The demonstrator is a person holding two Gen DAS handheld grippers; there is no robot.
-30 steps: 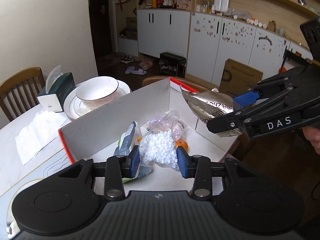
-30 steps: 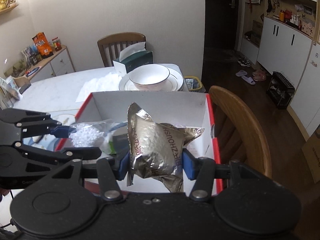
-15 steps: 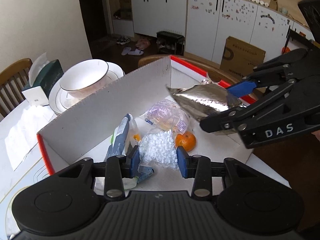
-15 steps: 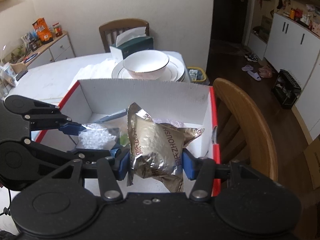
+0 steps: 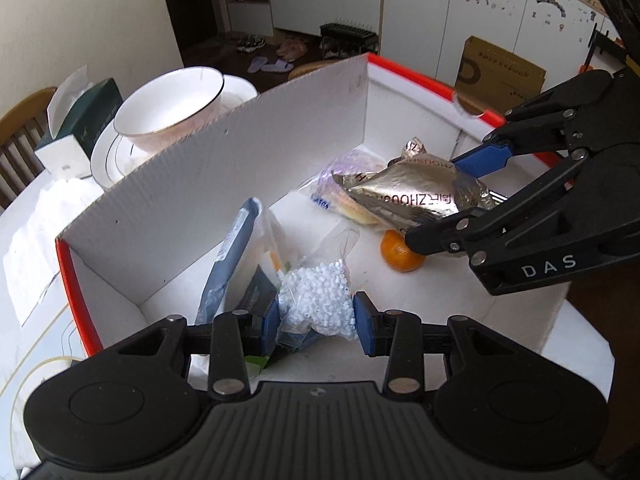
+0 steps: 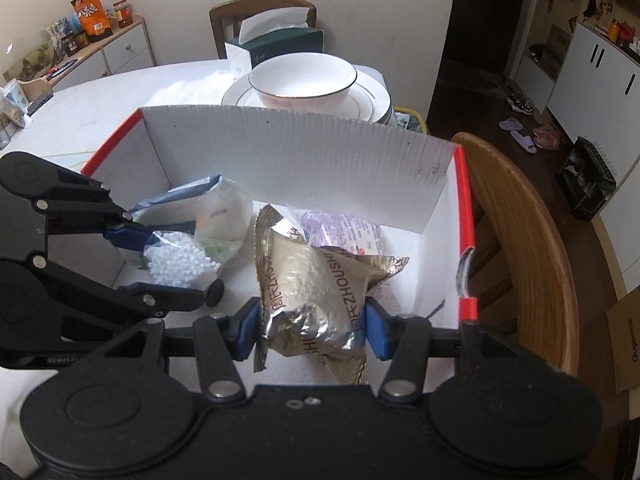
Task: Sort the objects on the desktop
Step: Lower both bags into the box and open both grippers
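A white cardboard box [image 5: 224, 168] with red edges sits on the table; it also shows in the right wrist view [image 6: 320, 160]. My left gripper [image 5: 316, 320] is shut on a clear bag of white beads [image 5: 316, 296], low inside the box; that bag also shows in the right wrist view [image 6: 180, 258]. My right gripper [image 6: 312, 330] is shut on a silver foil snack bag [image 6: 312, 288], held inside the box above an orange [image 5: 400, 254]. The foil bag also shows in the left wrist view [image 5: 412, 196]. A purple-printed packet [image 5: 340, 176] and a blue-grey pouch [image 5: 228, 256] lie in the box.
A white bowl [image 6: 306, 80] on stacked plates and a green tissue box [image 6: 280, 40] stand behind the box. A wooden chair back [image 6: 528, 240] curves right of the box. White paper [image 5: 32, 240] lies on the table at left.
Both grippers have gone down into the box with their bags. The foil bag now hangs just above the orange and the bead bag is near the box floor.
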